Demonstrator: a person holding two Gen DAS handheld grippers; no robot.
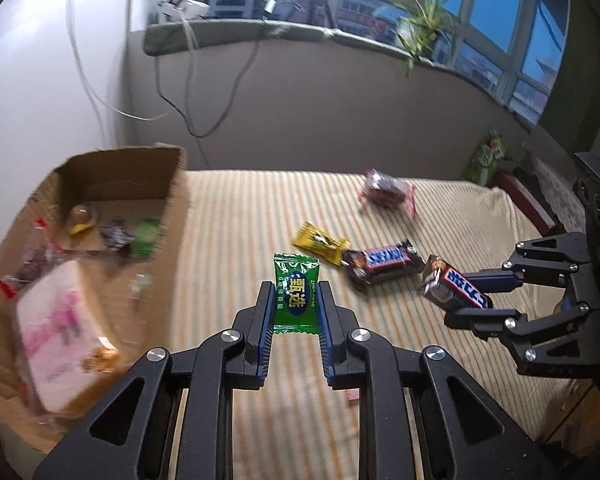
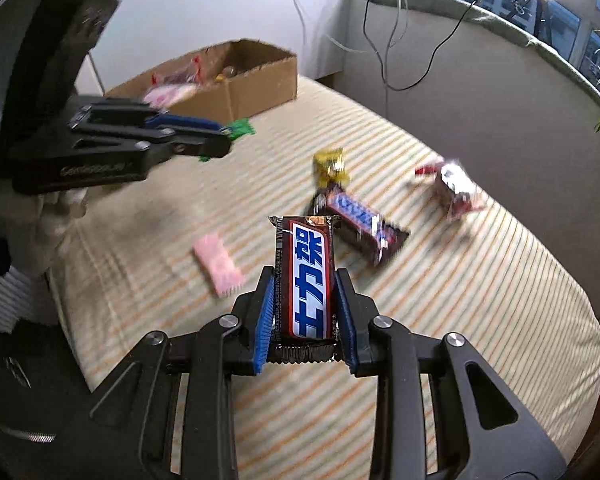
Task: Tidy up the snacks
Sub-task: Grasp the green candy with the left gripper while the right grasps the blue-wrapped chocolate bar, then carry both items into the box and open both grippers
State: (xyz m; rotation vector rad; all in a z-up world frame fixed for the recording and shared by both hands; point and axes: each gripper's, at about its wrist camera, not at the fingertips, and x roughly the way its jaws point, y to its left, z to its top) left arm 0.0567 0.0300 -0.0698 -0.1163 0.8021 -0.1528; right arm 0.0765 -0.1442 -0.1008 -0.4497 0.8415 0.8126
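My left gripper [image 1: 295, 292] is shut on a green candy packet [image 1: 296, 294] and holds it above the striped cloth, right of the cardboard box [image 1: 120, 172]. It also shows in the right wrist view [image 2: 220, 138], with the green candy packet [image 2: 242, 127] at its tips. My right gripper [image 2: 305, 280] is shut on a Snickers bar [image 2: 306, 276]; in the left wrist view that gripper [image 1: 458, 292] holds the bar [image 1: 454, 284] at the right. On the cloth lie a second Snickers bar [image 1: 384, 264], a yellow candy [image 1: 320, 242] and a red-edged clear packet [image 1: 386, 190].
The box holds several snacks, among them a pink-and-white packet [image 1: 56, 328]. A pink wafer packet [image 2: 218, 262] lies on the striped cloth [image 2: 480, 300]. Cables [image 1: 204, 92] hang down the wall behind. A windowsill with a plant [image 1: 420, 28] runs along the back.
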